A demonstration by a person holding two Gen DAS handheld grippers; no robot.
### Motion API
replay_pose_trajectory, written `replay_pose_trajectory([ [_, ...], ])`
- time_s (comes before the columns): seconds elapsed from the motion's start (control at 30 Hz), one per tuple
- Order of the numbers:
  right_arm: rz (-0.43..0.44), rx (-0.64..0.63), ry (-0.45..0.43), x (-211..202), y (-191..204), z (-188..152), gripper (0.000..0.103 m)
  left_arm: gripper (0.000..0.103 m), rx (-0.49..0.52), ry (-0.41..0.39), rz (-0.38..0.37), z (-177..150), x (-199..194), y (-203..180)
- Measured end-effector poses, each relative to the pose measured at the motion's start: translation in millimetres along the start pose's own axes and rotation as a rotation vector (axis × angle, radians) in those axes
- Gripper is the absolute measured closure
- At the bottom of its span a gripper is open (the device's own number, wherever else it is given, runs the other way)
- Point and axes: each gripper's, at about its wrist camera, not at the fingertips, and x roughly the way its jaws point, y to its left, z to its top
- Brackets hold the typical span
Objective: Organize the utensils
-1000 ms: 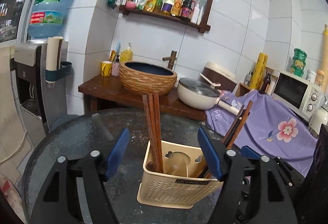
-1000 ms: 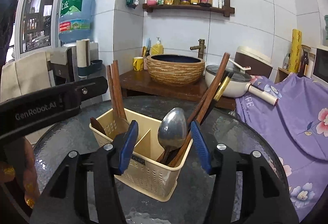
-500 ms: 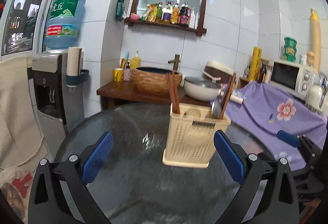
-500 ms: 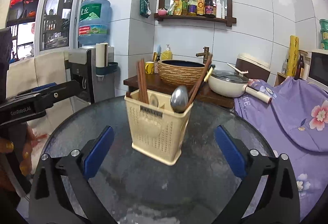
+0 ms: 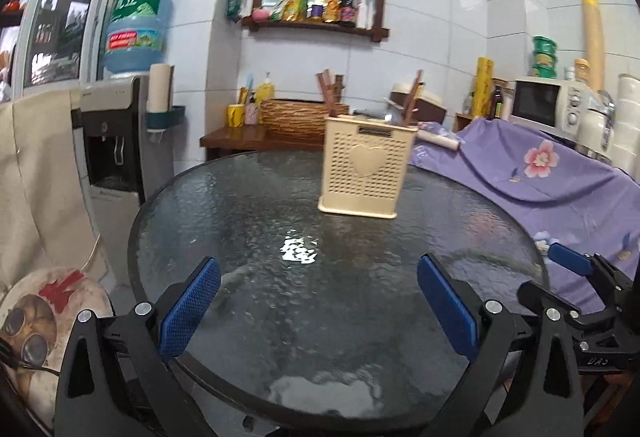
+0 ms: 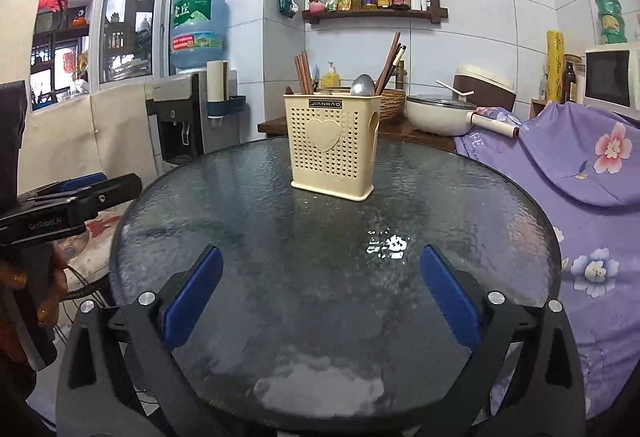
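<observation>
Round glass table (image 6: 280,277) — utensil caddy (image 6: 334,145) standing upright.

Chopsticks (image 6: 303,74) and spoon (image 6: 363,85) stand in holder (image 6: 334,146) on table (image 6: 320,277).

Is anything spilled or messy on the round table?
Nothing looks spilled. The cream plastic utensil caddy stands upright on the round glass table, holding brown wooden chopsticks and a metal spoon. One chopstick bundle leans sideways, which is normal. The bright patch is only light reflecting. Both grippers hang open.
</observation>
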Motion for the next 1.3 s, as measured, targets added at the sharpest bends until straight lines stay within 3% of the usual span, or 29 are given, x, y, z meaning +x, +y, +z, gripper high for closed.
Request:
replay_pose_trajectory([
  [0.13,-0.005,0.018,-0.034,-32.5,4.9,-8.0,0.006,0.006,-0.001,-0.02,-0.039,-4.4,-23.0,-11.1],
  [0.5,-0.025,0.046,-0.128,-89.9,7.5,-7.1,0.006,0.006,0.036,-0.015,-0.018,-17.7,-54.1,-25.5],
  [1.3,-0.006,0.054,-0.142,-99.9,12.2,-5.2,0.006,0.006,0.046,-0.018,-0.006,-19.8,-67.2,-28.1],
])
